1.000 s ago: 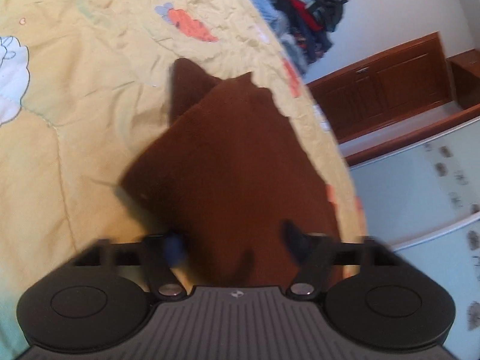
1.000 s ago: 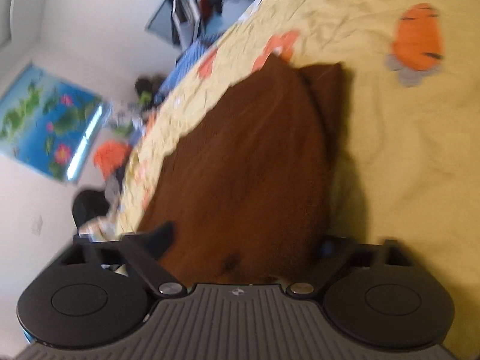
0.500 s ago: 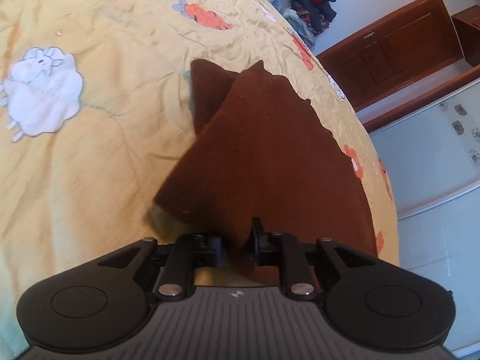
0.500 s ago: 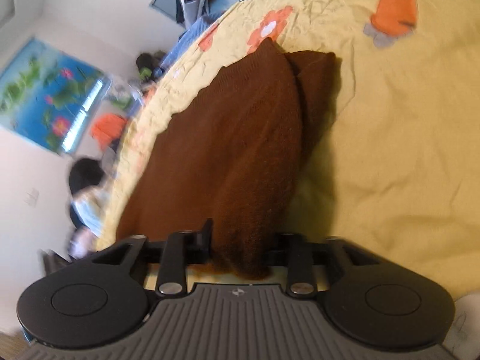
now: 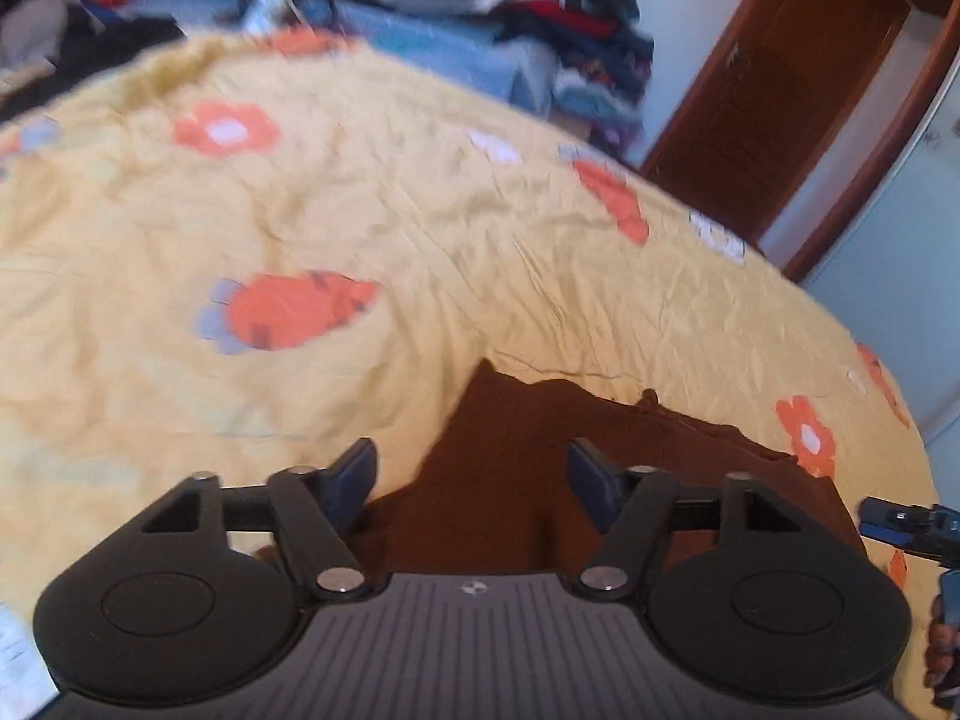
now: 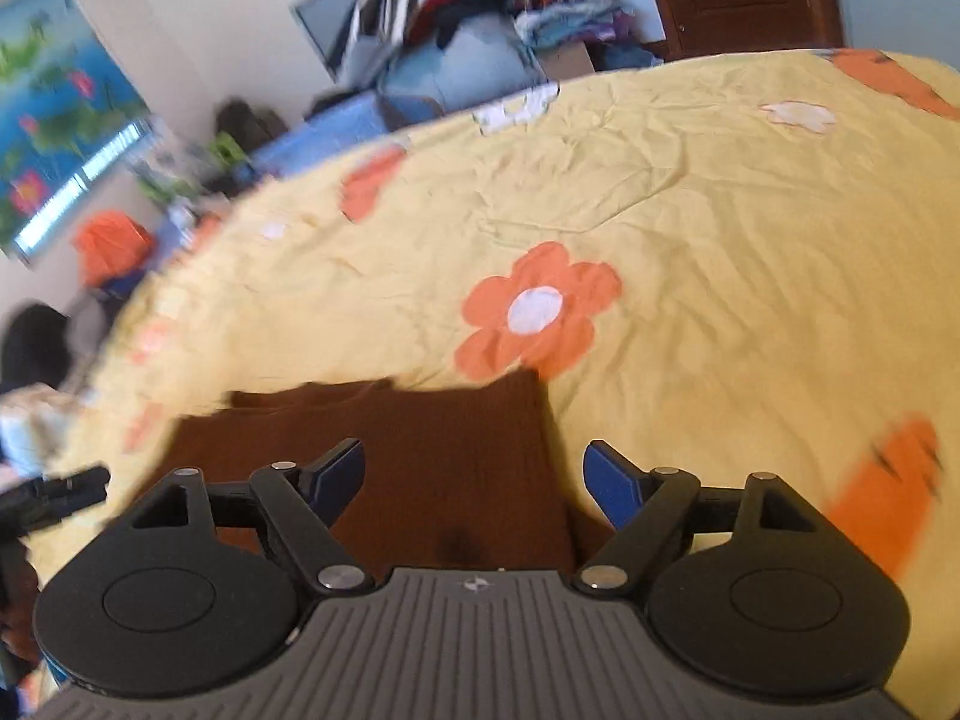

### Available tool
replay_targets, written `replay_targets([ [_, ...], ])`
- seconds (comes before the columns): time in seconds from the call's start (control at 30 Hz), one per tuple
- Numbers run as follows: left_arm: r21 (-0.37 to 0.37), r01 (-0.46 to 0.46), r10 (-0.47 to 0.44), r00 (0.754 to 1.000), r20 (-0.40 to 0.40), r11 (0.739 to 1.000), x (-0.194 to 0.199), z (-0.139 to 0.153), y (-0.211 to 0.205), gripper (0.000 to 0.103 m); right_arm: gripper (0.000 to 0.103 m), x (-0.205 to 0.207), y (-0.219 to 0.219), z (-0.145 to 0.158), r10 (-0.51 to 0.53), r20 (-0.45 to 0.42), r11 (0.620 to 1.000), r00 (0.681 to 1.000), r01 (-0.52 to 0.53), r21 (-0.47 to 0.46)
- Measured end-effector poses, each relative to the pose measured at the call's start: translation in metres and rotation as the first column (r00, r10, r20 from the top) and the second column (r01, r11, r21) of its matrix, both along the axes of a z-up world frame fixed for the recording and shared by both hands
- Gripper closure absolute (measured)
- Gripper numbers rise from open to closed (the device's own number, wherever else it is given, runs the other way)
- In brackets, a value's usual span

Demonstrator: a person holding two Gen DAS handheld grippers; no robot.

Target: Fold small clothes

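Spread across nearly both views: a wrinkled yellow cotton bedspread (image 5: 420, 228) printed with orange flowers and carrots. Lying on it at six o'clock in each view, flat and doubled over: the small dark-brown knitted garment (image 5: 516, 468). Hovering just above that, the left gripper (image 5: 471, 474) and the right gripper (image 6: 474, 477), jaws just been opening, now well apart, nothing pinched, cloth only below them. Likely to go wrong: fold springing back or skewing now that it is let go, since the far edge looks uneven; also a blue fingertip (image 6: 342, 468) snagging the knit on lifting away. Shown only by the left wrist view: jagged far edge with a peak at twelve o'clock of the cloth. Only by the right: a straight side edge at three o'clock, and a blue wall picture (image 6: 54, 120) at ten o'clock.
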State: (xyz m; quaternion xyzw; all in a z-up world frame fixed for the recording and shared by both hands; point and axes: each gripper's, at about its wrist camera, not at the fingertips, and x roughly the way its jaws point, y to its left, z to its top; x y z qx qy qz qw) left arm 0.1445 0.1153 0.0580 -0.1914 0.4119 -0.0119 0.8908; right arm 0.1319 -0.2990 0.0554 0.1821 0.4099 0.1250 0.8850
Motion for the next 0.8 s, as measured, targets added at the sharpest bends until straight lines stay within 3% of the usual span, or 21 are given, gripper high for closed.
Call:
replay_targets([
  [0.07,0.053,0.066,-0.063,0.996,-0.055,0.996,0.021,-0.017,-0.018,0.056,0.032,0.017,0.012,-0.015,0.015,-0.048,1.000,0.999,-0.016,-0.004],
  [0.1,0.125,0.090,-0.087,0.996,-0.035,0.988,0.024,-0.019,-0.029,0.069,0.048,0.017,0.020,-0.015,0.039,-0.007,0.999,0.999,-0.039,-0.033],
  [0.13,0.182,0.124,-0.121,0.992,-0.031,0.975,0.027,-0.020,-0.038,0.090,0.069,0.022,0.028,-0.018,0.067,-0.018,0.996,0.998,-0.068,-0.052],
  [0.17,0.209,0.144,-0.143,0.990,-0.020,0.967,0.027,-0.018,-0.043,0.095,0.082,0.021,0.032,-0.018,0.082,-0.028,0.995,0.996,-0.083,-0.051],
  [0.27,0.268,0.108,-0.118,0.993,0.023,0.957,0.023,-0.016,-0.042,0.095,0.083,0.012,0.019,-0.005,0.043,0.060,0.999,0.997,-0.042,-0.017],
  [0.3,0.266,0.104,-0.105,0.994,-0.009,0.958,0.026,-0.025,-0.039,0.095,0.083,0.010,0.011,-0.008,0.018,0.058,1.000,0.998,-0.018,-0.008],
  [0.33,0.268,0.090,-0.104,0.994,0.038,0.959,0.021,-0.029,-0.036,0.094,0.083,0.011,0.007,-0.019,0.007,0.025,1.000,1.000,-0.006,-0.015],
  [0.37,0.272,0.085,-0.104,0.993,0.055,0.959,0.018,-0.030,-0.036,0.093,0.086,0.009,0.005,-0.028,0.000,0.046,1.000,0.999,0.000,-0.019],
  [0.43,0.254,0.072,-0.085,0.995,0.042,0.965,0.015,-0.024,-0.034,0.090,0.077,0.002,0.005,-0.030,-0.010,0.068,1.000,0.998,0.010,0.004],
  [0.5,0.276,0.048,-0.063,0.997,0.043,0.960,0.003,-0.011,-0.034,0.083,0.042,-0.005,0.004,-0.020,-0.036,0.054,0.999,0.998,0.036,0.014],
  [0.57,0.285,0.030,-0.068,0.990,0.124,0.958,-0.020,0.005,-0.038,0.072,0.037,-0.024,0.004,-0.001,-0.063,0.147,0.997,0.987,0.067,-0.027],
  [0.63,0.290,0.056,-0.113,0.976,0.184,0.955,-0.035,0.014,-0.051,0.032,0.032,-0.037,0.014,0.013,-0.043,0.216,0.999,0.975,0.049,-0.022],
  [0.7,0.302,0.118,-0.173,0.972,0.162,0.946,-0.033,0.009,-0.070,0.026,0.024,-0.038,0.035,0.015,0.021,0.205,1.000,0.979,-0.017,-0.021],
  [0.8,0.308,0.173,-0.187,0.982,0.017,0.935,-0.012,-0.024,-0.081,0.025,0.020,-0.024,0.062,-0.011,0.079,0.108,0.993,0.991,-0.069,-0.095],
])
